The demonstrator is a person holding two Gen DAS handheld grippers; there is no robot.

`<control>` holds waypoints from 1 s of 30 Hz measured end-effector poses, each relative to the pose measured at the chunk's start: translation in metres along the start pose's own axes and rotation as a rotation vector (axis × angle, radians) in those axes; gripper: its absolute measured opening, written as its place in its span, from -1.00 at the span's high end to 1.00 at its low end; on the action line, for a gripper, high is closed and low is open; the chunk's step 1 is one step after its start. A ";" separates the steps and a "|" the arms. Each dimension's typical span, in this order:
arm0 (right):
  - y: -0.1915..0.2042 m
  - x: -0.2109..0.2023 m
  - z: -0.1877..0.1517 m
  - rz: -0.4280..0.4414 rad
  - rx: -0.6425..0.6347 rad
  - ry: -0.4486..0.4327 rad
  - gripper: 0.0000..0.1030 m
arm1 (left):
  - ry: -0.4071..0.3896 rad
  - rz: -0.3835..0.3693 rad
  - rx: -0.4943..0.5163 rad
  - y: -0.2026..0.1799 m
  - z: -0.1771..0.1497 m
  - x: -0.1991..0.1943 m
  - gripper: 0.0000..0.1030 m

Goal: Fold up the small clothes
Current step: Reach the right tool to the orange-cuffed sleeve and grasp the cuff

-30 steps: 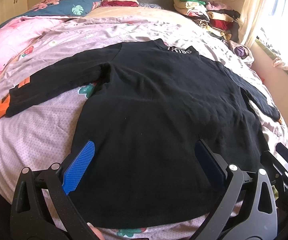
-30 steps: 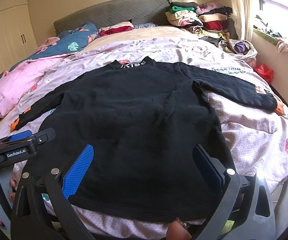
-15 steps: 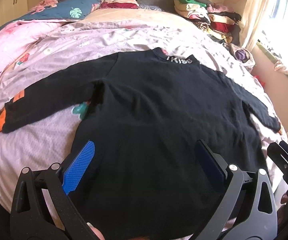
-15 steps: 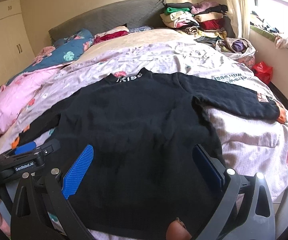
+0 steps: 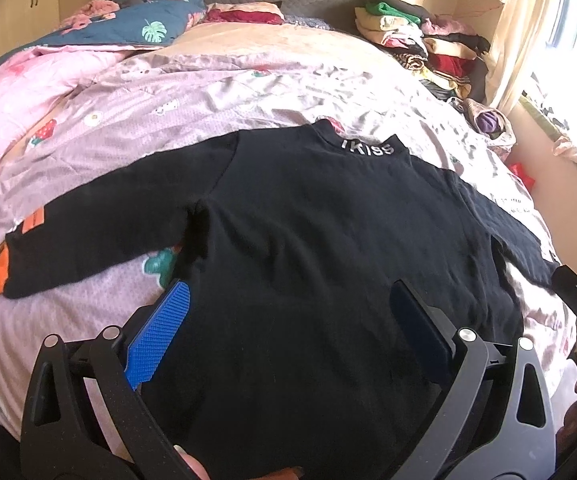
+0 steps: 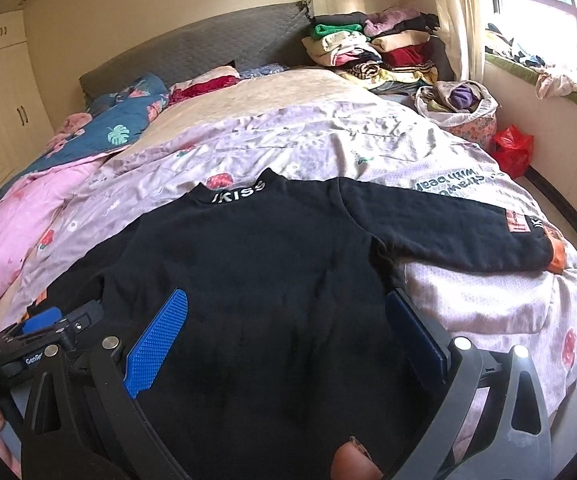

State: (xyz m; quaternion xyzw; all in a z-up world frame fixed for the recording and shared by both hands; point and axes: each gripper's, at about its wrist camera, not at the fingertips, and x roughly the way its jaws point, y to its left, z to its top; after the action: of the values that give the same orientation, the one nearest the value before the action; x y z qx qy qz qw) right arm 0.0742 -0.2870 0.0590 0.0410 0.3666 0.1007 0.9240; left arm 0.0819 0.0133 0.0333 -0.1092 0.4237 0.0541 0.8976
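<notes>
Fingers (image 5: 156, 336) of the left gripper (image 5: 288, 332) were spread wide, blue pad on one side, darker pad on the other, w/ nothing between them; they hovered above the lower body of the black sweatshirt (image 5: 320, 248). Right gripper (image 6: 288, 332) showed the same posture: its fingers (image 6: 156, 340) stood wide apart, empty, over the garment's lower half nearer the right hem. Contact w/ the cloth could not be told from either view.

Sweatshirt lay flat, front down or up undetermined, on the pink-lilac printed bedspread (image 5: 192, 112), collar away from the cameras (white lettering "KISS" on the neckband (image 6: 240, 196)). Both sleeves were stretched out sideways: left sleeve (image 5: 100, 224) ended in an orange cuff near the bed's left edge; right sleeve (image 6: 448, 228) carried an orange patch and orange cuff near the bed's right edge.

Background: stack of folded clothes (image 6: 372, 52) at the head of the bed beside the grey headboard (image 6: 192, 56); blue leaf-print quilt (image 5: 128, 32) and pink quilt (image 6: 28, 216) at left; red bag (image 6: 512, 148) on the floor below the window.
</notes>
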 end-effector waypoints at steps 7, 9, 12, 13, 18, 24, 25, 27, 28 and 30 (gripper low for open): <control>0.001 0.005 0.022 0.006 0.031 -0.021 -0.92 | -0.007 0.005 -0.004 0.001 0.019 0.007 -0.83; 0.000 0.008 0.030 0.011 0.055 -0.021 -0.92 | -0.002 0.003 -0.010 0.000 0.026 0.012 -0.83; -0.002 0.011 0.042 0.024 0.096 -0.026 -0.92 | -0.008 -0.002 -0.011 -0.003 0.036 0.017 -0.83; -0.003 0.011 0.045 0.024 0.105 -0.032 -0.92 | -0.011 0.001 -0.009 -0.004 0.038 0.018 -0.83; -0.009 0.016 0.062 0.015 0.147 -0.059 -0.92 | -0.013 -0.005 -0.002 -0.011 0.051 0.027 -0.83; -0.026 0.027 0.081 -0.026 0.195 -0.088 -0.92 | -0.029 -0.011 0.016 -0.025 0.065 0.036 -0.83; -0.030 0.029 0.083 -0.035 0.205 -0.094 -0.92 | -0.026 -0.014 0.018 -0.027 0.067 0.038 -0.83; -0.038 0.033 0.089 -0.057 0.220 -0.102 -0.92 | -0.019 -0.020 0.028 -0.034 0.070 0.044 -0.83; -0.042 0.035 0.091 -0.066 0.227 -0.104 -0.92 | -0.015 -0.019 0.034 -0.037 0.072 0.047 -0.83; -0.053 0.040 0.094 -0.085 0.246 -0.109 -0.92 | -0.008 -0.025 0.040 -0.043 0.075 0.053 -0.83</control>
State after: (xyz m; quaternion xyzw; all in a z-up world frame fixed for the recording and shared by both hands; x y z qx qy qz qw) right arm 0.1756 -0.3302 0.0931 0.1439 0.3266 0.0134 0.9340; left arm 0.1796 -0.0102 0.0451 -0.0960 0.4196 0.0350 0.9019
